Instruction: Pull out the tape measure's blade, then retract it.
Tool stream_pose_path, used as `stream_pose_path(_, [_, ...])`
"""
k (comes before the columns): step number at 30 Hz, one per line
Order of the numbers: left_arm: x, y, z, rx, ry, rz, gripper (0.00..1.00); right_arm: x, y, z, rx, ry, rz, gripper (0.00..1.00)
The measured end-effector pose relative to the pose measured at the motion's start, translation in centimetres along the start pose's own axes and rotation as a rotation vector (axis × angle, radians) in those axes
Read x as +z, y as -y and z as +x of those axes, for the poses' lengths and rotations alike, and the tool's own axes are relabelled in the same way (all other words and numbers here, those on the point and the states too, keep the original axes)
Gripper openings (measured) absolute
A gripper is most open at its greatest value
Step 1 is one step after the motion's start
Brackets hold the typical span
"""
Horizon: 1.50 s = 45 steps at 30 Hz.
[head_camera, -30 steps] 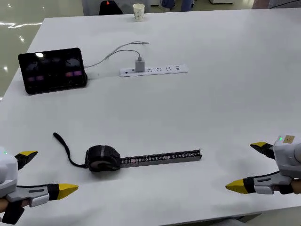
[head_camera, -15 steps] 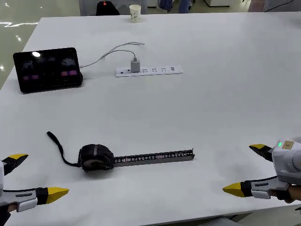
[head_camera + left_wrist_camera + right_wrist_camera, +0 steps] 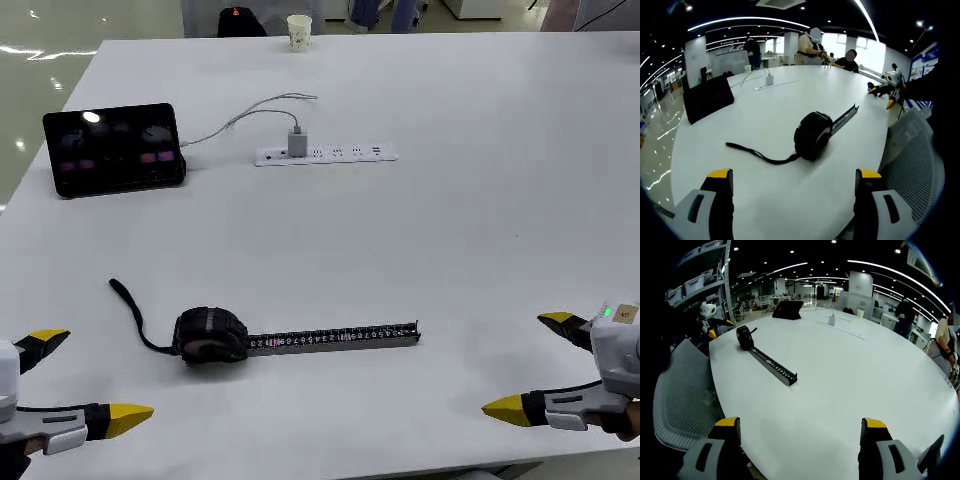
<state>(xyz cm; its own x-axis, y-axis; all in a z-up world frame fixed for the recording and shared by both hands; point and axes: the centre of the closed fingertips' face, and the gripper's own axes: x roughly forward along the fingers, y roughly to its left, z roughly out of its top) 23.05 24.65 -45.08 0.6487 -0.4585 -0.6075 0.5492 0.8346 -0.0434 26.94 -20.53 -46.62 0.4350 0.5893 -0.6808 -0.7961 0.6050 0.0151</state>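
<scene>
White and broad, the bench (image 3: 480, 230) reaches back to a glossy floor and an open hall. By its near left corner the left gripper (image 3: 97, 375) hangs just above the surface, its yellow-tipped jaws spread wide with nothing between them. Toward the far left edge a dark tablet (image 3: 113, 148) stands propped. Close to the near edge, left of middle, lies the tape measure (image 3: 210, 335). Its black wrist strap (image 3: 130, 310) trails off to the left, and its blade (image 3: 335, 338) is drawn out flat to the right, hook end toward the other tool. A paper cup (image 3: 298, 31) stands at the far edge, and nearer lies a white power strip (image 3: 327, 154) with a charger (image 3: 297, 140) plugged in. By the near right corner the right gripper (image 3: 526, 364) is held with jaws likewise wide apart and empty, well clear of the blade's tip.
</scene>
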Motion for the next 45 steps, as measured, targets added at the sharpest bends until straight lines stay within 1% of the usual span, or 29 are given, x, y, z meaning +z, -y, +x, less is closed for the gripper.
stream_pose_path(5, [0.2,-0.1,0.0,0.007,0.002,-0.006,0.99,0.2,0.1,0.3,0.008,-0.002,0.001,0.99])
stream_pose_path(7, [0.3,-0.1,0.1,0.009,-0.007,-0.008,0.99,0.1,0.0,0.4,0.014,-0.009,-0.005,0.99])
stream_pose_path(9, [0.4,-0.3,0.1,0.025,-0.020,0.005,0.99,0.2,-0.1,0.5,0.019,-0.016,-0.009,0.99])
stream_pose_path(11, [0.8,-0.3,0.2,0.025,-0.011,-0.013,0.99,0.3,-0.2,0.7,0.023,-0.022,-0.010,0.99])
stream_pose_path(13, [1.2,-0.4,0.3,0.029,-0.012,-0.009,0.99,0.5,-0.1,0.8,0.022,-0.025,-0.023,0.99])
stream_pose_path(16, [1.2,-0.4,0.6,0.035,-0.024,0.008,0.99,0.6,0.0,0.8,0.029,-0.030,-0.036,0.99])
stream_pose_path(19, [1.1,-0.3,0.9,0.031,-0.023,0.001,0.99,0.6,0.0,0.9,0.038,-0.034,-0.038,0.99])
stream_pose_path(21, [1.2,-0.2,1.1,0.029,-0.020,0.001,0.99,0.5,0.0,1.0,0.040,-0.043,-0.044,0.99])
stream_pose_path(23, [1.2,0.3,1.4,0.020,-0.032,-0.005,0.99,0.5,0.0,1.1,0.044,-0.049,-0.052,0.99])
stream_pose_path(26, [0.9,0.9,1.8,0.015,-0.064,-0.004,0.99,0.5,0.0,1.3,0.050,-0.060,-0.063,0.99])
stream_pose_path(30, [1.0,1.8,2.3,0.004,-0.071,0.001,0.99,0.5,-0.1,1.6,0.061,-0.072,-0.061,0.99])
stream_pose_path(31, [1.1,1.9,2.4,0.007,-0.069,0.000,0.99,0.5,-0.1,1.6,0.061,-0.075,-0.060,0.99])
stream_pose_path(32, [1.4,2.3,2.5,-0.002,-0.060,-0.001,0.99,0.7,-0.1,1.7,0.063,-0.075,-0.058,0.99])
stream_pose_path(34, [1.7,2.5,2.7,-0.006,-0.056,-0.006,0.99,0.9,-0.2,1.8,0.069,-0.075,-0.054,0.99])
stream_pose_path(37, [2.3,2.9,3.0,-0.011,-0.041,-0.015,0.99,1.1,-0.1,2.0,0.073,-0.079,-0.067,0.99])
stream_pose_path(40, [2.9,3.4,3.3,-0.016,-0.023,-0.019,0.99,1.4,-0.2,2.2,0.083,-0.087,-0.094,0.99])
stream_pose_path(42, [3.2,3.5,3.6,-0.009,-0.013,-0.021,0.99,1.6,-0.1,2.4,0.087,-0.087,-0.110,0.99])
stream_pose_path(44, [3.4,3.6,3.7,-0.009,-0.010,-0.020,0.99,1.9,0.0,2.6,0.093,-0.077,-0.138,0.99])
stream_pose_path(45, [3.5,3.8,3.7,-0.011,-0.009,-0.023,0.99,2.0,0.0,2.7,0.097,-0.080,-0.137,0.99])
